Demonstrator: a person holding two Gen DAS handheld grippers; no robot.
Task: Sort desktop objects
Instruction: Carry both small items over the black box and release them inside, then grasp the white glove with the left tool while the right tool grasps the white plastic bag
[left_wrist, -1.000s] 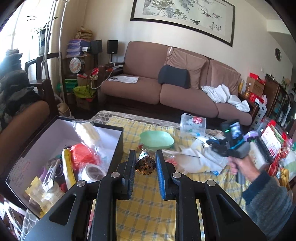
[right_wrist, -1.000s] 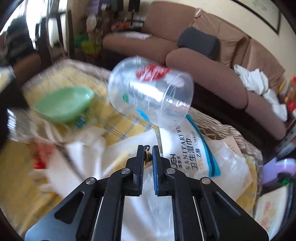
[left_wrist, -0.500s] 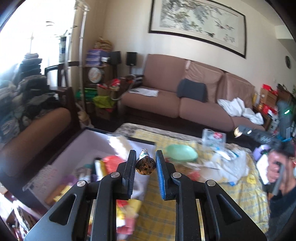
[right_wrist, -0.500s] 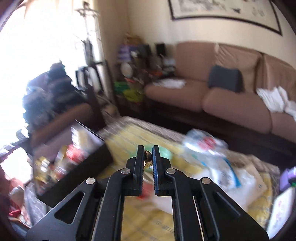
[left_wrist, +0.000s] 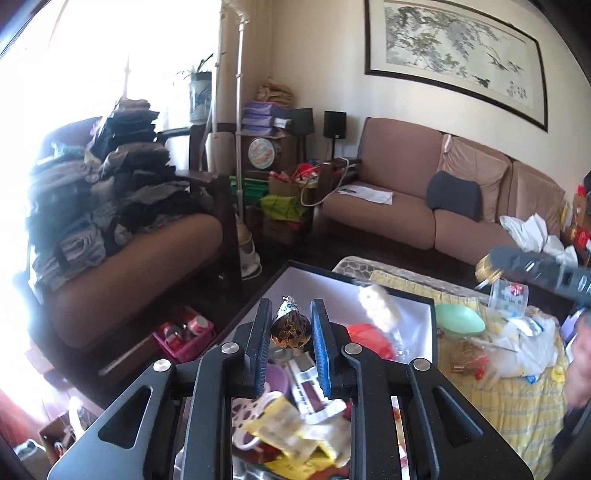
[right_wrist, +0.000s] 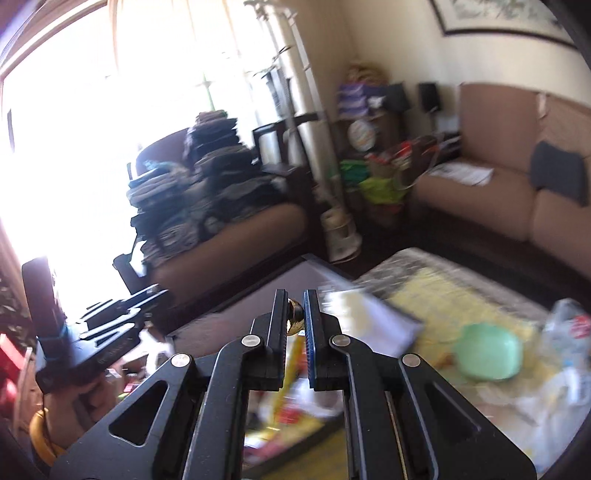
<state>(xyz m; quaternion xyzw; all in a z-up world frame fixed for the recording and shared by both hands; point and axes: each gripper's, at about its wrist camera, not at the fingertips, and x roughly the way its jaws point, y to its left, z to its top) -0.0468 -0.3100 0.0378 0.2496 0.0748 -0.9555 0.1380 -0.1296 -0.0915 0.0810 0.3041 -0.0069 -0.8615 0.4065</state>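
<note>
Left tongs pinch a foil-wrapped chocolate, teardrop shape, paper flag unreadable, right above the black box of clutter. Right tongs squeeze a small gold ball over the same box; green bowl sits on the desk.

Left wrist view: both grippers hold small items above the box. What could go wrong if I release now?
1. The foil-wrapped teardrop chocolate in the left gripper hangs over heaped clutter in the black white-lined box; it may bounce or vanish among the wrappers.
2. The small gold ball in the right gripper sits near the box's edge; the blurred view makes aim uncertain.
</note>
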